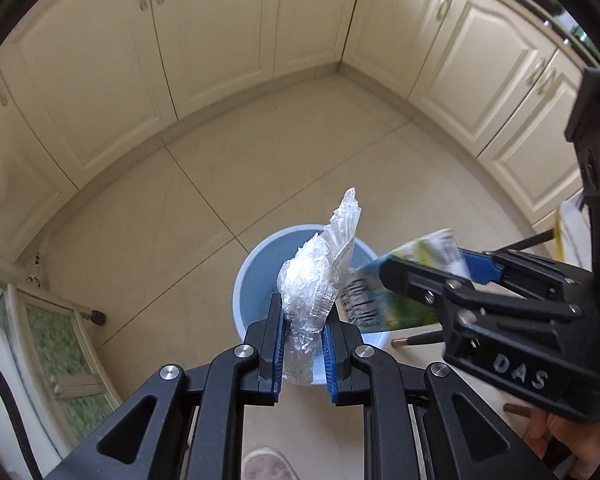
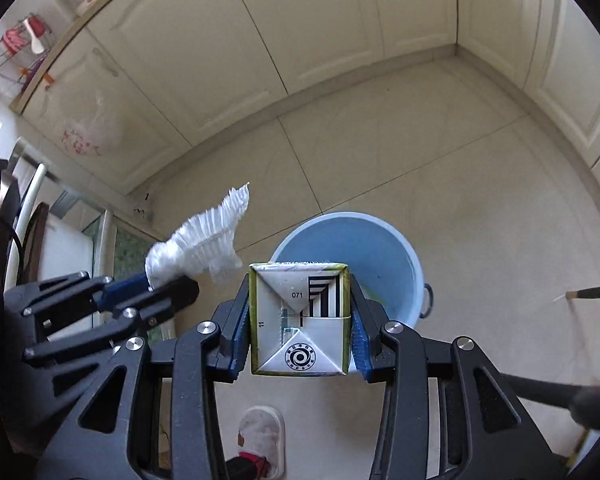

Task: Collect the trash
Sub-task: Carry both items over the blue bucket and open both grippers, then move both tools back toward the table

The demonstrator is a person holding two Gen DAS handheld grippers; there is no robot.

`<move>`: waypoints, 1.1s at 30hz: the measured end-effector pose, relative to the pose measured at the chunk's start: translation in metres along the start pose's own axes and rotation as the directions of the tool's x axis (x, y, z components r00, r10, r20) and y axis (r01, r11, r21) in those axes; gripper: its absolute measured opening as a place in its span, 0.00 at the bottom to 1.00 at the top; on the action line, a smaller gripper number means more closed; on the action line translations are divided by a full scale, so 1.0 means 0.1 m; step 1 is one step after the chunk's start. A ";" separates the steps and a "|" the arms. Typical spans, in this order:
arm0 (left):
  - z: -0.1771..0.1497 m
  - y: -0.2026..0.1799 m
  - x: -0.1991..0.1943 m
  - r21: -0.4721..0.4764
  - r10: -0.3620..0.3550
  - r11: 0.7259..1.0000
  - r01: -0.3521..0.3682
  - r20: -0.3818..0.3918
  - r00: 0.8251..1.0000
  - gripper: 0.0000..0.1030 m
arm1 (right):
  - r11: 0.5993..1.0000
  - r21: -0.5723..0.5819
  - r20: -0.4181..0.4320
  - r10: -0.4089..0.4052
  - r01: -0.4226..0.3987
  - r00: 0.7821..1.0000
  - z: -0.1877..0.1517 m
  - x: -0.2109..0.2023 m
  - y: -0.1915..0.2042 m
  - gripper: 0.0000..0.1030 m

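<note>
My left gripper (image 1: pixel 303 314) is shut on a crumpled wad of clear plastic wrap (image 1: pixel 320 272), which sticks up between the blue pads. It hangs right above a light blue bucket (image 1: pixel 256 276) standing on the tiled floor. My right gripper (image 2: pixel 300 282) is shut on a white and green drink carton (image 2: pixel 300 328), held end-on over the near rim of the bucket (image 2: pixel 372 248). In the left wrist view the right gripper (image 1: pixel 428 270) comes in from the right with the carton (image 1: pixel 396 300) beside the plastic. In the right wrist view the left gripper (image 2: pixel 168 286) holds the plastic wrap (image 2: pixel 200 246) at the left.
Cream cabinet doors (image 1: pixel 220 40) wrap around the beige tile floor (image 1: pixel 180 220). A glass-topped piece of furniture (image 1: pixel 52 332) stands at the left, and dark furniture legs (image 1: pixel 416 339) at the right. A person's slippered foot (image 2: pixel 262 432) is below the grippers. A thin stick (image 2: pixel 592 292) lies at the right.
</note>
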State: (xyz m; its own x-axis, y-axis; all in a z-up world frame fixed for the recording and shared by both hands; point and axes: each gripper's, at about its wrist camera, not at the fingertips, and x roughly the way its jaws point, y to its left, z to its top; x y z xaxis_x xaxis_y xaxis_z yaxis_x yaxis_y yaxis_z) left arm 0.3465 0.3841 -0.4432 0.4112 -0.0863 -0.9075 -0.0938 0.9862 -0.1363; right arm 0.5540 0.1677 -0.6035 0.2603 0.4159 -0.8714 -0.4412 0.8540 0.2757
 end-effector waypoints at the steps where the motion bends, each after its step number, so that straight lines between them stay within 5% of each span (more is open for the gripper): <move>1: 0.04 0.00 0.07 -0.004 -0.005 1.000 0.005 -0.012 1.000 0.17 | 1.000 0.017 -0.001 0.001 -0.001 1.000 0.00 0.06 -0.07 0.41; 3: 0.18 0.06 0.20 -0.016 -0.003 1.000 0.002 -0.034 0.999 0.25 | 0.999 0.040 -0.020 -0.016 0.017 1.000 0.05 0.21 -0.12 0.54; 5: 0.29 0.07 0.28 -0.024 0.034 0.999 -0.035 -0.055 0.998 0.43 | 0.998 0.063 -0.035 -0.028 0.030 0.999 0.08 0.25 -0.25 0.80; 11: 0.27 -0.08 0.00 -0.059 0.070 0.996 -0.071 -0.014 0.997 0.49 | 0.988 -0.021 0.027 -0.150 0.150 0.988 0.04 -0.11 -0.08 0.85; 18: -0.11 -0.35 -1.19 -0.090 0.112 0.991 -0.097 0.171 0.979 0.57 | 0.966 -0.059 0.216 -0.234 0.252 0.948 -0.05 -1.23 0.47 0.88; 26: -0.87 -1.05 -2.81 -0.073 0.117 0.993 -0.094 0.458 0.881 0.71 | 0.945 -0.026 0.467 -0.277 0.327 0.840 -0.53 -3.06 0.87 0.97; 33: -1.89 -1.89 -3.93 -0.035 0.094 0.995 -0.094 0.643 0.760 0.85 | 0.928 0.042 0.660 -0.305 0.371 0.687 -1.25 -4.64 1.21 1.00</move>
State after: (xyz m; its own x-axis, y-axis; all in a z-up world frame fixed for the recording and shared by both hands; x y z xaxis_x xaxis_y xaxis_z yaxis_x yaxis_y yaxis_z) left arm 0.0310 0.2053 -0.1357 0.8868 0.1176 -0.4470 -0.1630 0.9845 -0.0644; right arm 0.2728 0.0392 -0.2166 0.8799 0.2317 -0.4148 -0.2766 0.9597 -0.0507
